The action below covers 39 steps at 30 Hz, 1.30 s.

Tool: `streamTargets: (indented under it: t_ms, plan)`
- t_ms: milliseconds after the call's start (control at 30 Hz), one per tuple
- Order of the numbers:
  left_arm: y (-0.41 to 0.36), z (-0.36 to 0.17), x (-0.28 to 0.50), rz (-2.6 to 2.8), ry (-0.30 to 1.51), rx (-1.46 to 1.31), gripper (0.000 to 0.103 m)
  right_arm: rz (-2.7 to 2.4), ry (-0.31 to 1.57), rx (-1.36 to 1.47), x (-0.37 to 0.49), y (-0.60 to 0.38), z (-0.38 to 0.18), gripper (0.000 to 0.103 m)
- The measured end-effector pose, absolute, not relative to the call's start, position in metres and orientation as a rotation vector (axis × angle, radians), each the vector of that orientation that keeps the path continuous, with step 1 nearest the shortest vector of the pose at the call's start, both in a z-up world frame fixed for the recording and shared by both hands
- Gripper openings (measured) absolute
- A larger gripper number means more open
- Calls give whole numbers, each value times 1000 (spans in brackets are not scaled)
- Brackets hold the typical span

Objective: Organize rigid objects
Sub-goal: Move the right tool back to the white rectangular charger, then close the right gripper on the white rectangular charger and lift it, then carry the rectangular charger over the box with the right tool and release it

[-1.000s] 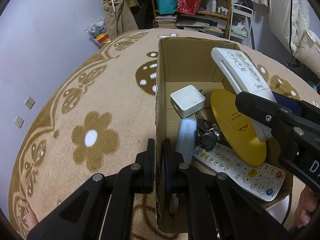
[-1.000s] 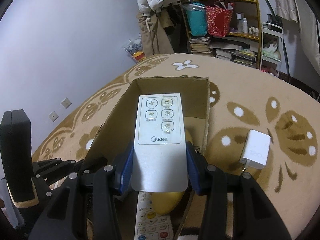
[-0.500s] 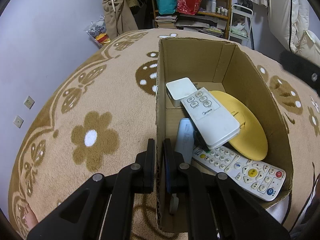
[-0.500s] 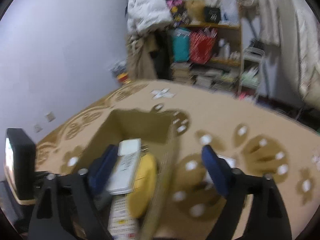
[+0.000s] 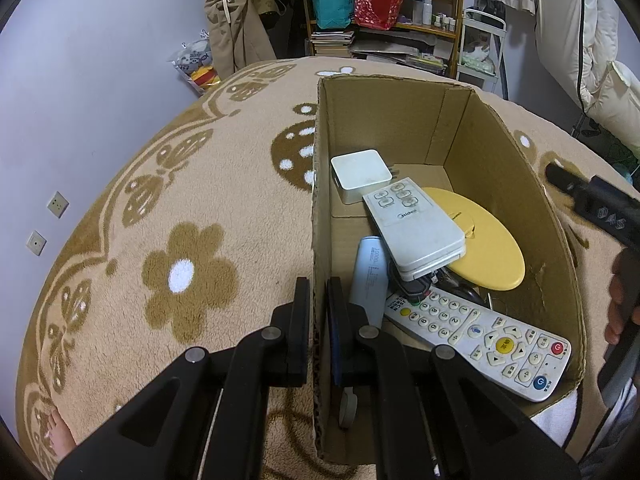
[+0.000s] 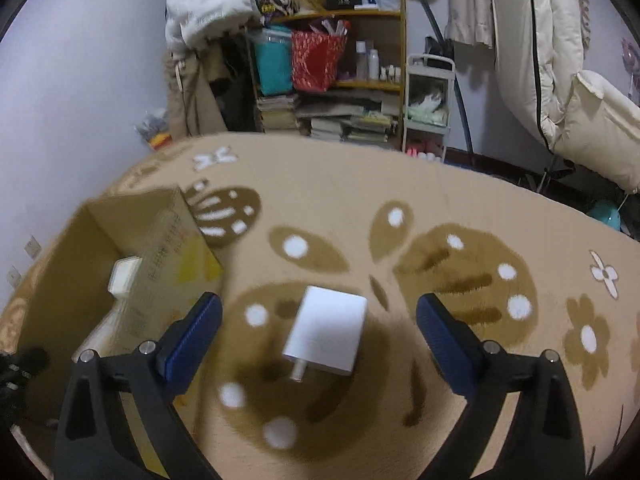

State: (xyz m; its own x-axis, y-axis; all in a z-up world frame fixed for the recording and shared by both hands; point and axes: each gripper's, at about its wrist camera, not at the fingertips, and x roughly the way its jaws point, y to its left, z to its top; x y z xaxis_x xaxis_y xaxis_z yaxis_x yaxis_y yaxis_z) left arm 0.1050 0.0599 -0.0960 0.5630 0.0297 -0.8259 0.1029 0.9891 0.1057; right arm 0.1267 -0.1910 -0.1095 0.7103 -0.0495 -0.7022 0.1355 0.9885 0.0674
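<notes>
My left gripper (image 5: pixel 319 292) is shut on the left wall of the open cardboard box (image 5: pixel 400 128), one finger on each side. Inside lie a white Midea remote (image 5: pixel 416 226) on top, a white square adapter (image 5: pixel 360 174), a yellow disc (image 5: pixel 486 248), a long white remote (image 5: pixel 480 336) and a pale power bank (image 5: pixel 370 272). My right gripper (image 6: pixel 318 306) hangs over the carpet right of the box (image 6: pixel 160 248), its jaws opening wide. A white plug charger (image 6: pixel 326 334) lies on the carpet between its blue pads (image 6: pixel 192 336), untouched.
Patterned beige carpet (image 6: pixel 460 200) spreads around the box. A cluttered shelf (image 6: pixel 332 80) and a white cart (image 6: pixel 428 108) stand at the back, with coats hanging at the right. A bare foot (image 5: pixel 60 436) shows at lower left, and a hand (image 5: pixel 620 304) at the right edge.
My right gripper let go of the white Midea remote, which now lies on the things in the box. It opened wide and swung right, over the charger. The left gripper stayed put.
</notes>
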Motion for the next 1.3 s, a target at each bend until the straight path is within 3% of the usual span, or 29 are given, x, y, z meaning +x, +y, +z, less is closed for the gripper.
streamTargets:
  t_ms: [267, 333, 500, 600, 867, 1300]
  plan:
    - [59, -96, 105, -44, 973, 144, 9, -98, 889, 179, 143, -199, -152, 99]
    - [59, -96, 105, -44, 973, 145, 9, -99, 921, 192, 147, -201, -161, 87]
    - [59, -96, 105, -44, 973, 143, 9, -99, 957, 266, 147, -211, -179, 76]
    - [57, -96, 105, -44, 973, 142, 9, -133, 960, 199, 147, -206, -179, 56]
    - [56, -96, 104, -44, 974, 141, 9, -132, 931, 216, 141, -210, -171, 56]
    - [57, -96, 104, -45, 974, 140, 9, 38, 749, 268, 122, -183, -92, 56]
